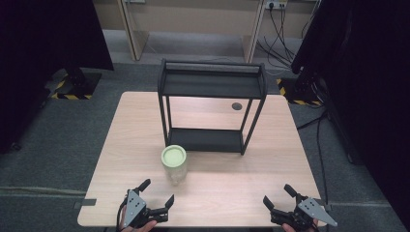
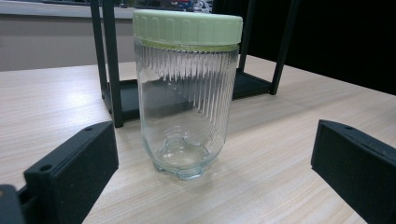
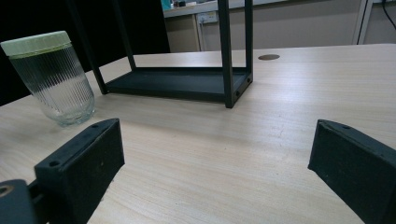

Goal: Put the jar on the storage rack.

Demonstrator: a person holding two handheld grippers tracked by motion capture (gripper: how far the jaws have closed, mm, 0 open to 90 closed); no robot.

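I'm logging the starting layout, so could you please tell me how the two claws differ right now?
The left claw sits near the table's front left corner, the right claw near its front right. The left claw points straight at the jar, close ahead; the right claw faces bare table beside the rack, with the jar off to its side. Both are open and hold nothing.

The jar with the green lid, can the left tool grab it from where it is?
Probably yes. The jar stands upright just ahead of the left tool, whose jaws are wide open, with bare table between them and nothing blocking.
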